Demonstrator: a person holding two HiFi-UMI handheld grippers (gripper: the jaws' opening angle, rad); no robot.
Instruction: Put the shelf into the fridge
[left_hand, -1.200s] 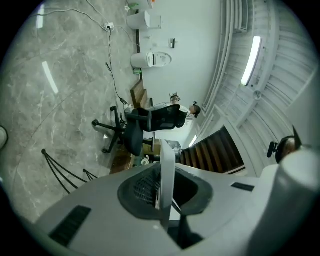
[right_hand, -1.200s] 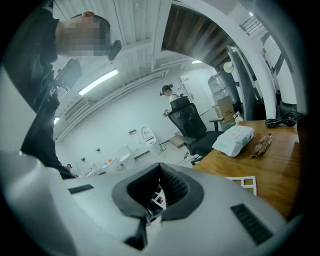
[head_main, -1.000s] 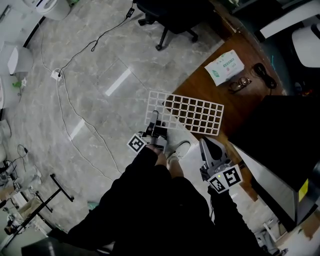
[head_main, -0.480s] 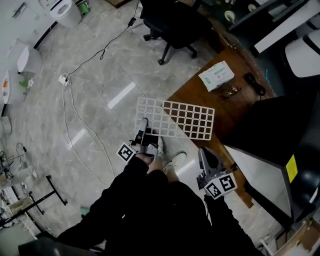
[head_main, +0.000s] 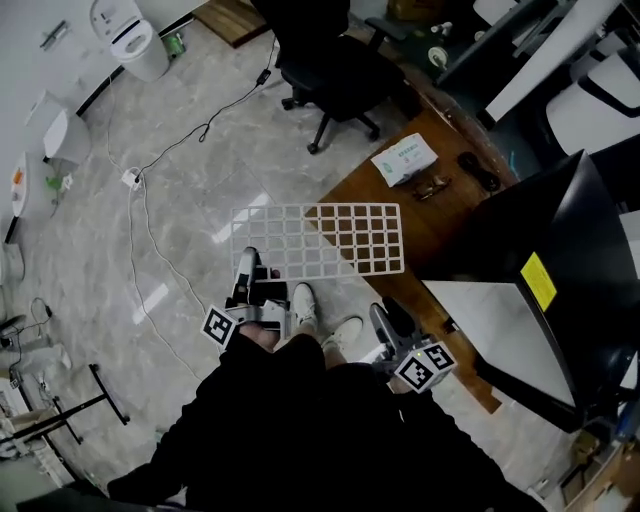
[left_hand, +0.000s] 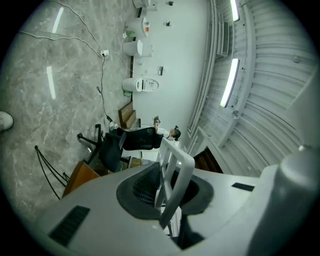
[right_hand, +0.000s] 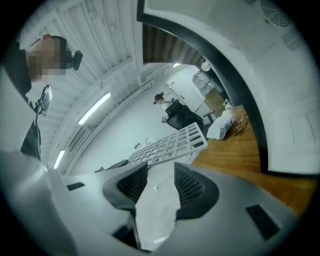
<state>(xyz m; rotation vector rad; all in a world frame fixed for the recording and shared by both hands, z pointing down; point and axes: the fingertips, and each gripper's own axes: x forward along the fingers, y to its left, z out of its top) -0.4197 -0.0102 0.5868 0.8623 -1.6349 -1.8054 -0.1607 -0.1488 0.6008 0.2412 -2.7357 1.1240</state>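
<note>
Heads up, your fridge (head_main: 500, 230) runs off the right edge of the head view, the print on that white packet (head_main: 404, 159) on the counter (head_main: 445, 205) is too tiny to read, and in their own view the left tongs (left_hand: 167, 187) hide all but a corner of the shelf (left_hand: 175, 162).

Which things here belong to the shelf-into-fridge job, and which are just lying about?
Job: shelf, clamped in the left claw; fridge; right claw, opening, nothing between its jaws.
Lying about: tissue pack and glasses on the wooden table; office chair; floor cable.
</note>
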